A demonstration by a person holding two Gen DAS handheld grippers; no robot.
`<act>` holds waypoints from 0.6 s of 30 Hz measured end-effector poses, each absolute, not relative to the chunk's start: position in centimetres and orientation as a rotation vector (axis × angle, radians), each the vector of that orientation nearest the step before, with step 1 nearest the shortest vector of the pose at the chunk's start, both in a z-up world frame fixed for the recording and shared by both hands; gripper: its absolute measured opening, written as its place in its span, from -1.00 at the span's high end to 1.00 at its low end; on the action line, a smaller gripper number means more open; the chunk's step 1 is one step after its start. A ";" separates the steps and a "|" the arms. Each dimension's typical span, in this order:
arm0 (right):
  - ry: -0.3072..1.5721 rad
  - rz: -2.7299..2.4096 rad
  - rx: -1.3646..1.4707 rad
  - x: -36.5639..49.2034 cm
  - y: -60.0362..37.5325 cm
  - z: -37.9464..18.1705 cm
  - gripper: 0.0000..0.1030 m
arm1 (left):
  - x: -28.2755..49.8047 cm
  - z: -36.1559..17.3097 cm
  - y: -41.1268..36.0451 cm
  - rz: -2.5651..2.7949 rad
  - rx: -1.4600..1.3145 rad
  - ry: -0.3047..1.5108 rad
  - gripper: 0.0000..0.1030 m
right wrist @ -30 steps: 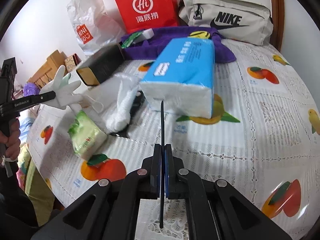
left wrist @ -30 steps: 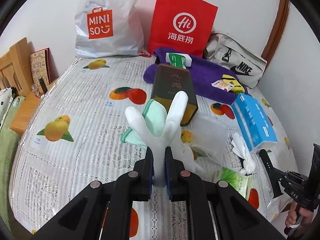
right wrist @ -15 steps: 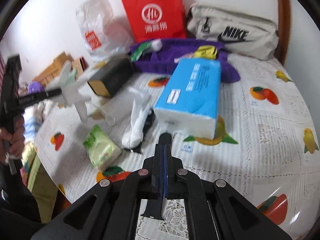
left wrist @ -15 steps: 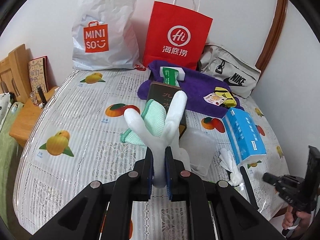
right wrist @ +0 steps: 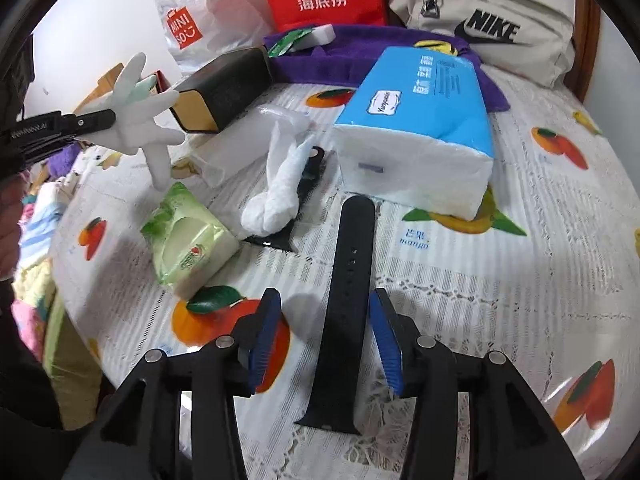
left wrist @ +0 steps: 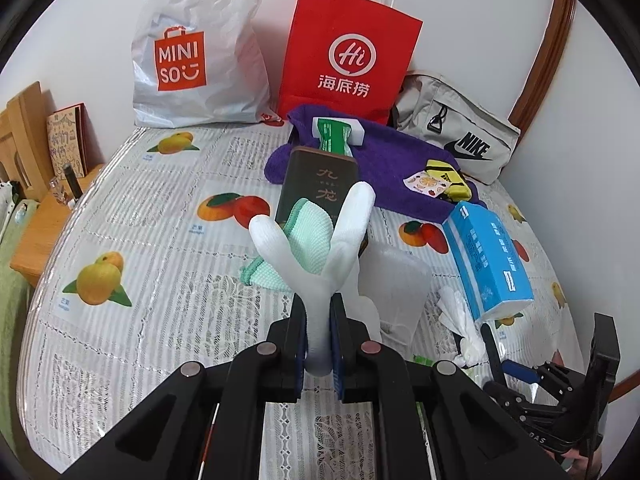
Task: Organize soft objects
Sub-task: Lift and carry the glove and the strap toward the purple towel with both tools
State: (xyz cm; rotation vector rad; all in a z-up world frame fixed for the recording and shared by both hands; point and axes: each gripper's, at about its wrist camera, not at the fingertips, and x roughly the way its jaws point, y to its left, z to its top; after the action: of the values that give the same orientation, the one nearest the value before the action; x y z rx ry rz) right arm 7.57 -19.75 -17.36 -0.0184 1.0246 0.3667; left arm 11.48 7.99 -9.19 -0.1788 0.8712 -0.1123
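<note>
My left gripper (left wrist: 319, 320) is shut on a white glove (left wrist: 320, 256) with a green cuff and holds it up above the bed; the glove also shows in the right wrist view (right wrist: 138, 116). My right gripper (right wrist: 324, 328) is open and empty, low over the bed. A black watch strap (right wrist: 344, 300) lies flat on the sheet between its jaws. A knotted white plastic bag (right wrist: 280, 188), a green wet-wipe pack (right wrist: 188, 240) and a blue tissue pack (right wrist: 420, 120) lie just ahead.
A fruit-print cover (left wrist: 140, 240) spreads over the bed. A dark box (left wrist: 318, 196), a purple towel (left wrist: 392, 160), a red paper bag (left wrist: 348, 52), a white Miniso bag (left wrist: 192, 52) and a Nike bag (left wrist: 460, 136) stand at the back. A wooden bedside table (left wrist: 44, 232) is at left.
My right gripper has opened and let go of the black strap, which now lies flat on the bed. My left gripper has lifted back a little with the glove.
</note>
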 end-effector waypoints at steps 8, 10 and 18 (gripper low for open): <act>1.011 0.317 -0.034 7.9 -20.5 -17.3 0.60 | 11.5 -9.6 8.2 -0.114 -0.198 0.884 0.79; 1.023 0.327 -0.016 7.9 -20.7 -17.1 0.60 | 11.5 -9.4 8.3 -0.118 -0.199 0.882 0.79; 0.975 0.338 0.018 8.1 -21.2 -13.6 0.61 | 11.7 -7.8 8.7 -0.133 -0.213 0.852 0.79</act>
State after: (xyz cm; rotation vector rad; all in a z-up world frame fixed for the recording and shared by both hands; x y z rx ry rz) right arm 8.13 -21.21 -13.60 0.0178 0.9749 0.3381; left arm 11.65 8.71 -7.76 -0.2130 0.8524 -0.1326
